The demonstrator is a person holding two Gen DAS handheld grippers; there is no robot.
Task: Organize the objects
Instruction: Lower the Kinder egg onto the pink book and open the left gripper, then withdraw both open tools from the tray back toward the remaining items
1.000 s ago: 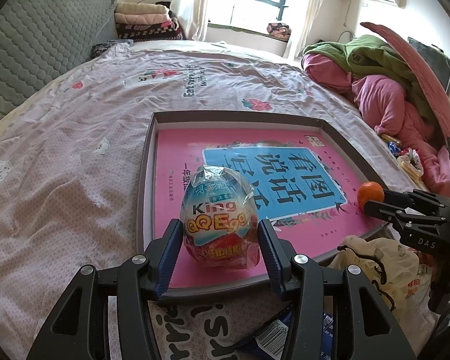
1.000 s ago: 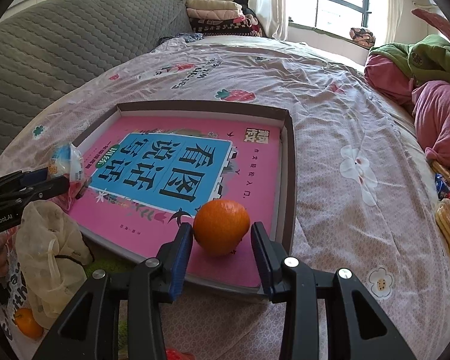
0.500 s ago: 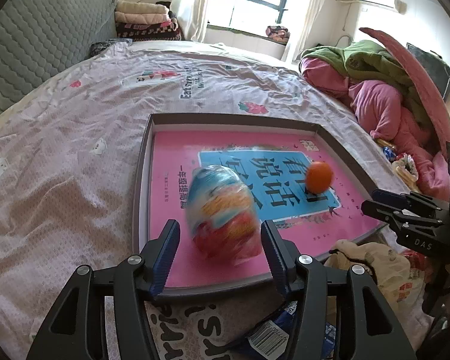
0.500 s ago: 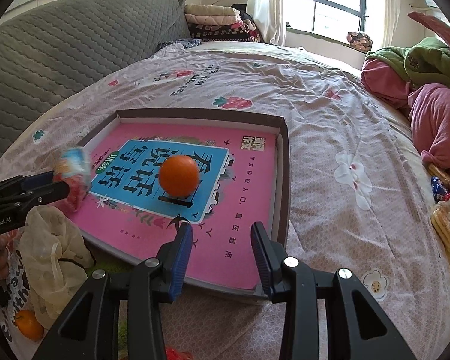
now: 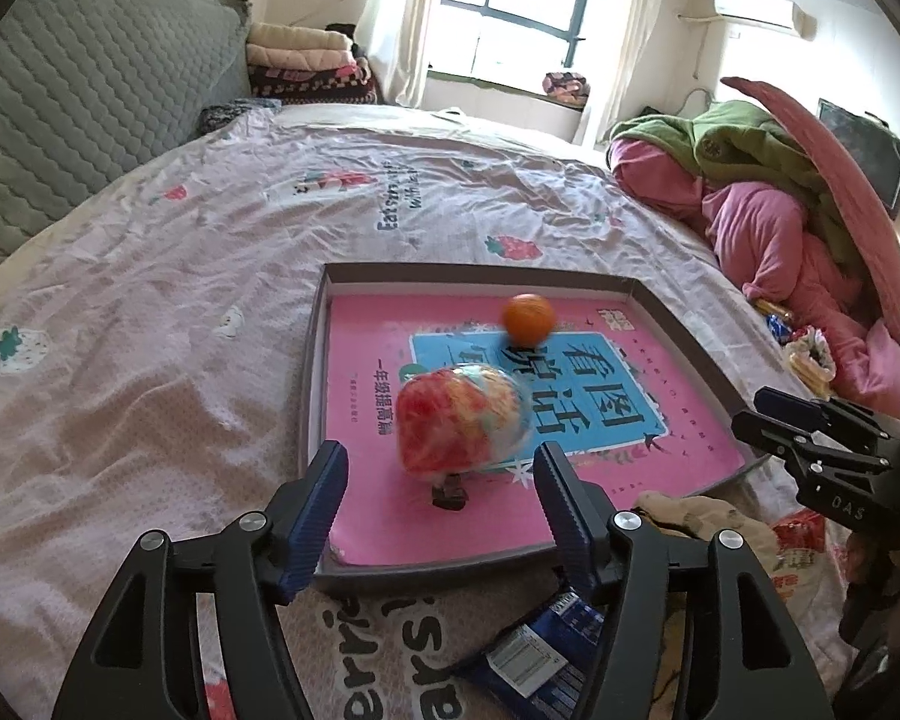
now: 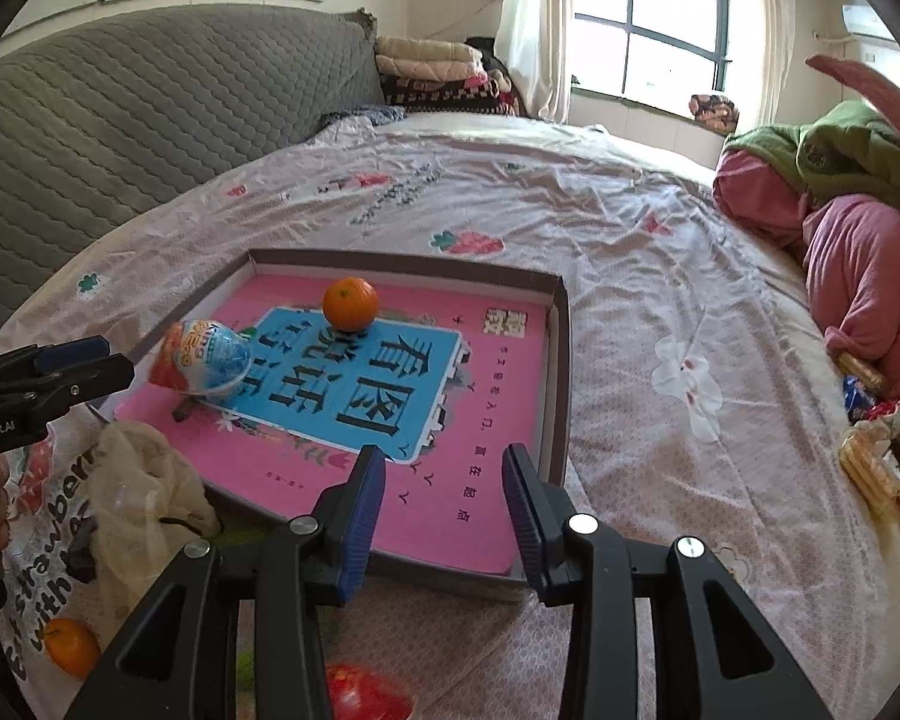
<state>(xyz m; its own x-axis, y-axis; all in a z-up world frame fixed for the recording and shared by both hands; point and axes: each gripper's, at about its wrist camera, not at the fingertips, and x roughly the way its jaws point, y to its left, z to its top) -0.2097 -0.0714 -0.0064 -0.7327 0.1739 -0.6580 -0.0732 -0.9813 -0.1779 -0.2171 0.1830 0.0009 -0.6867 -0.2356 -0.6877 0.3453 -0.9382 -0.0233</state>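
Note:
A shallow brown tray [image 5: 474, 272] [image 6: 561, 360] with a pink and blue printed sheet lies on the bed. A foil-wrapped candy egg [image 5: 465, 417] [image 6: 207, 363] lies tipped over in its near left part, blurred. An orange [image 5: 529, 318] [image 6: 350, 303] sits further in, on the blue panel. My left gripper [image 5: 441, 504] [image 6: 60, 369] is open and empty just behind the egg. My right gripper [image 6: 444, 507] [image 5: 810, 432] is open and empty at the tray's near right edge.
A crumpled pale plastic bag [image 6: 138, 480], a printed strawberry bag with another orange [image 6: 69, 645], a blue snack packet [image 5: 540, 654] and a red item [image 6: 366, 693] lie in front of the tray. Pink and green bedding [image 5: 768, 204] is piled at right, snacks [image 6: 882, 450] beside it.
Both grippers opened and let go. The egg tipped over in the tray and the orange rolled toward the tray's far left. Both grippers pulled back and up.

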